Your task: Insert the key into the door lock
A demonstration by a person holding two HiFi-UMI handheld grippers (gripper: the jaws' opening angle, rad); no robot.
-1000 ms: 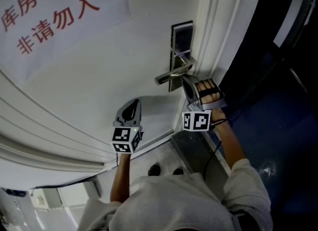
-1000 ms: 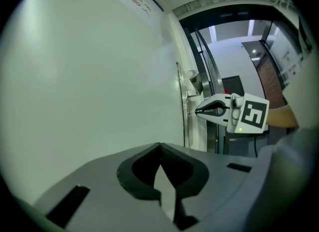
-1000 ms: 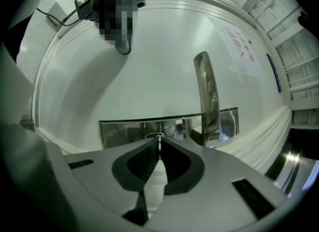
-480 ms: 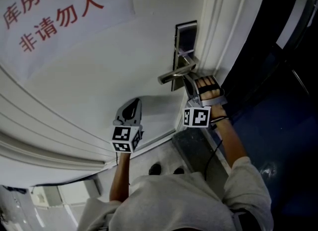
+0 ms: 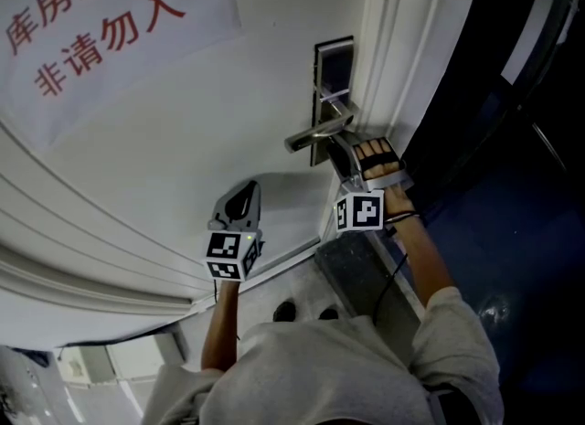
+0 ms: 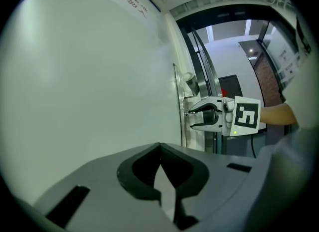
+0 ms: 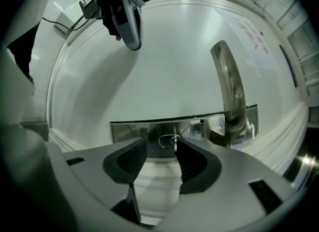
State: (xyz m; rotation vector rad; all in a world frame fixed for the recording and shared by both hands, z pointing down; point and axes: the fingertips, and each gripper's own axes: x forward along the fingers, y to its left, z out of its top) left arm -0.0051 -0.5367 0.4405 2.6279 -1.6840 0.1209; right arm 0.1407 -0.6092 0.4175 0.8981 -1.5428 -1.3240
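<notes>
While the right gripper [image 5: 343,151] sits at the lock plate [image 7: 129,130], its jaws have just been opening and stand released. The key [image 7: 170,141] appears seated in the plate, between the pads and untouched. Insertion is judged complete; only withdrawal is left. The left gripper [image 5: 242,196], clenched on nothing, hangs well left of the plate.

The left claw [image 5: 243,196] reaches forward on a bare, outstretched left forearm [image 5: 219,323], its jaws closed together with nothing between them. The right claw [image 5: 345,151], held in the right hand [image 5: 377,156], has just been opening; its jaws stand apart and grip nothing.
</notes>
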